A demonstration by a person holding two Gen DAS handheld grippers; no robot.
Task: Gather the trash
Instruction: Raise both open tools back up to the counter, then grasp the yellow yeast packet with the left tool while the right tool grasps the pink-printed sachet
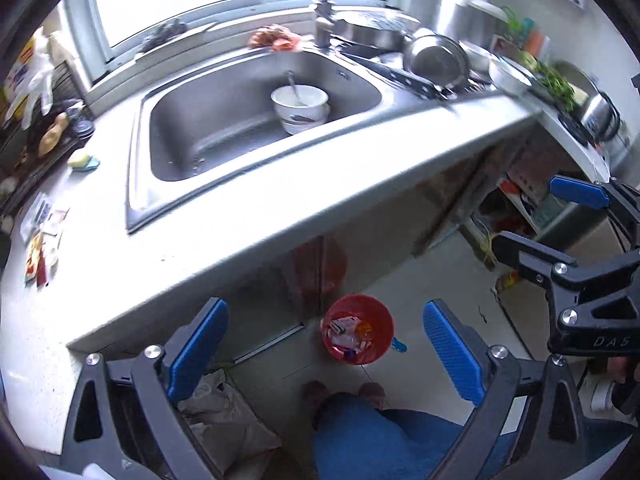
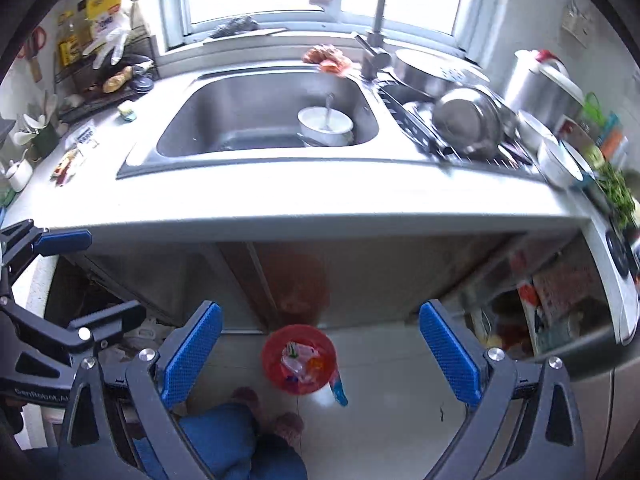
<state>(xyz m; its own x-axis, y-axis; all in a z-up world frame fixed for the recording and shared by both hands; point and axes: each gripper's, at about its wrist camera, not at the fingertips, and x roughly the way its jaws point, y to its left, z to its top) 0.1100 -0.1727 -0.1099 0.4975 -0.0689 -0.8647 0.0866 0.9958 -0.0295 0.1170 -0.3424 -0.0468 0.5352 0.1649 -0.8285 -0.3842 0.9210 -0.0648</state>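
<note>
Red plastic marks the bin on the kitchen floor, seen from above between the spread blue pads of the left gripper, which stands wide with nothing between its fingers. Crumpled wrappers fill the bin; what they are is too small to read. The right gripper also stands wide and empty over the same bin, beside which a blue item lies partly hidden on the tiles. More packets lie on the counter left of the sink, where a white bowl holds a spoon. Blue trouser legs and slippers are cut off at the bottom edge. Dishes at right blur, and the open cupboard below the counter is dim.
</note>
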